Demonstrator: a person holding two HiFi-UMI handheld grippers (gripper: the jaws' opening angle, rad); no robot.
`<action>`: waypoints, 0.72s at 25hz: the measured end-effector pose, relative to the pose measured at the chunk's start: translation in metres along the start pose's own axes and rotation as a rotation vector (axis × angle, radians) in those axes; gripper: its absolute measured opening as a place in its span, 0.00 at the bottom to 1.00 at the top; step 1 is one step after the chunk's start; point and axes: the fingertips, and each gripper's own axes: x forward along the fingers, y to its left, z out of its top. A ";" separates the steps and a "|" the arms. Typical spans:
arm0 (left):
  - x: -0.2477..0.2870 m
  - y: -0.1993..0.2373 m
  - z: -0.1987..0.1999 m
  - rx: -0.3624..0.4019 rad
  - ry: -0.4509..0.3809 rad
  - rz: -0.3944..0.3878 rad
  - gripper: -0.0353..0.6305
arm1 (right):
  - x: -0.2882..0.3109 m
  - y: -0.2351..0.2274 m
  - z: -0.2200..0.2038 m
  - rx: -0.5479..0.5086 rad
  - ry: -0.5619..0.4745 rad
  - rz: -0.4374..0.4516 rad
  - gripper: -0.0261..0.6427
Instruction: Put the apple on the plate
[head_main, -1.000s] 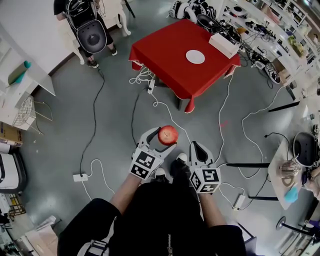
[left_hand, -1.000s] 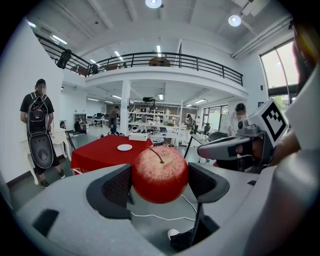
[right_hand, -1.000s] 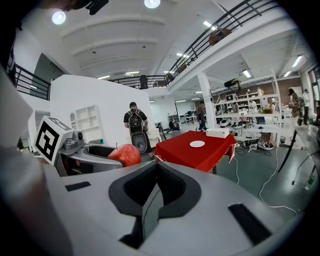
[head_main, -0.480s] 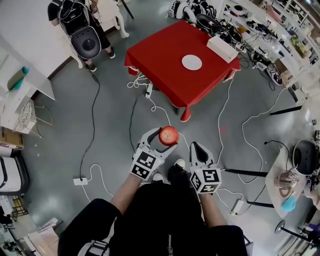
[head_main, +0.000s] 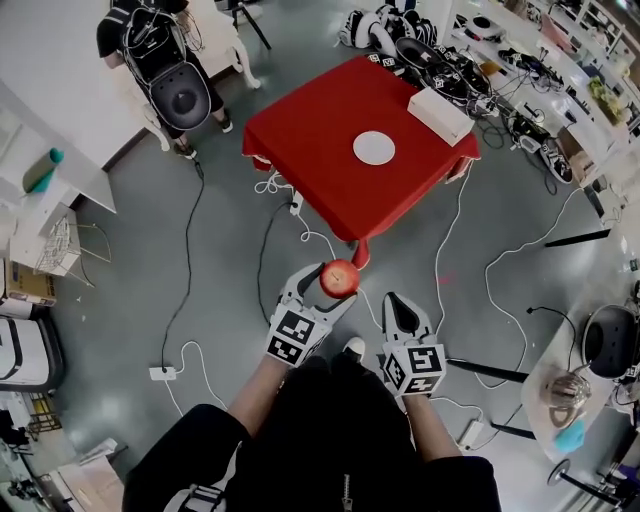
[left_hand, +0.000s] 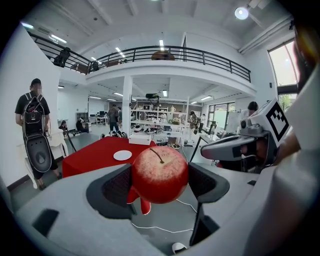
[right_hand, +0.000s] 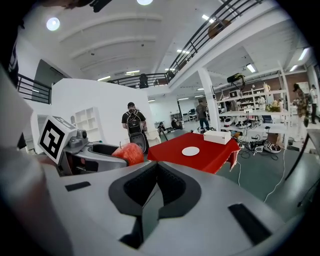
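Observation:
A red apple (head_main: 339, 277) (left_hand: 159, 173) sits stem up between the jaws of my left gripper (head_main: 330, 283) (left_hand: 159, 181), which is shut on it above the grey floor. My right gripper (head_main: 401, 309) (right_hand: 156, 187) is beside it to the right, jaws shut with nothing between them. The apple (right_hand: 129, 153) also shows at the left of the right gripper view. A white round plate (head_main: 373, 148) (left_hand: 122, 155) (right_hand: 190, 151) lies on a table with a red cloth (head_main: 310, 125) (left_hand: 92, 156) (right_hand: 175, 150) ahead of both grippers, some way off.
A white box (head_main: 439, 115) rests at the table's far right corner. White and black cables (head_main: 272, 205) trail over the floor between me and the table. A person with a backpack (head_main: 160, 50) stands at the upper left. Cluttered benches (head_main: 530, 90) line the right side.
The red table and plate have come closer in the head view. My left gripper still carries the apple, and both grippers keep the same side-by-side position.

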 end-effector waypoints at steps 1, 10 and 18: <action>0.005 0.001 0.002 -0.003 0.004 0.004 0.59 | 0.001 -0.005 0.002 0.000 0.001 0.004 0.05; 0.031 0.003 0.020 0.011 0.023 0.031 0.59 | 0.004 -0.038 0.015 0.028 -0.018 0.011 0.05; 0.049 0.031 0.026 -0.001 0.015 0.065 0.59 | 0.012 -0.064 0.025 0.025 -0.035 -0.021 0.05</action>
